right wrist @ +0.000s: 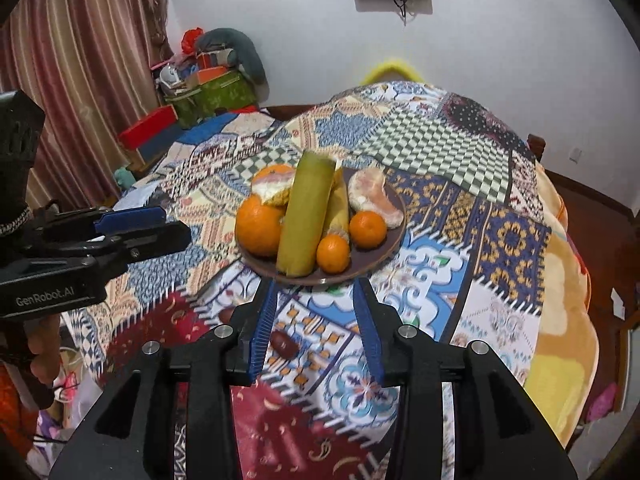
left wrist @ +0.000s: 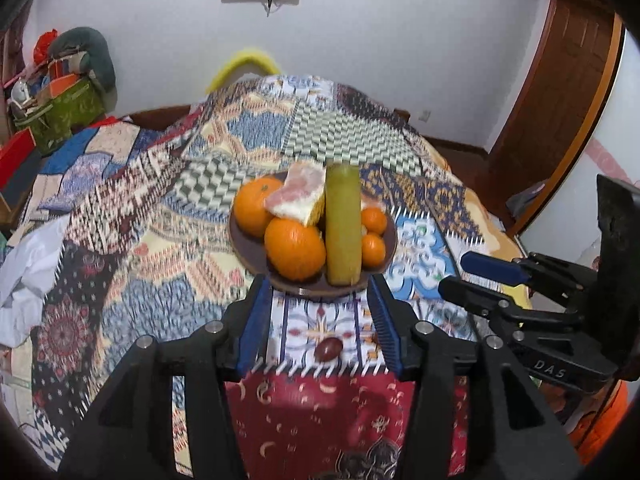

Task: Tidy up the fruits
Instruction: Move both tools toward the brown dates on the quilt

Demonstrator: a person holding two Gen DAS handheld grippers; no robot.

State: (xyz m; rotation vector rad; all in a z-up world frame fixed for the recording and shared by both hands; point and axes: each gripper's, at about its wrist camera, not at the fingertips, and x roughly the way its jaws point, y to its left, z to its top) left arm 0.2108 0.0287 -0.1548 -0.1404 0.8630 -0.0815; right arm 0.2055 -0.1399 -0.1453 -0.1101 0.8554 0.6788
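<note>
Patchwork bedspread [left wrist: 120,240] carried a brown plate [left wrist: 248,248] of oranges. Left gripper [left wrist: 318,284] and right gripper [right wrist: 314,288] hovered near it, jaws apart, empty.

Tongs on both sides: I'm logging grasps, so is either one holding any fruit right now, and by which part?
Nothing is held. The left tongs and right tongs are both open and empty, short of the brown round plate of fruit.

Motion-blurred quilt [left wrist: 168,216] pattern; pomelo wedge [right wrist: 374,196] largely behind sugarcane stalk [left wrist: 343,224].
</note>
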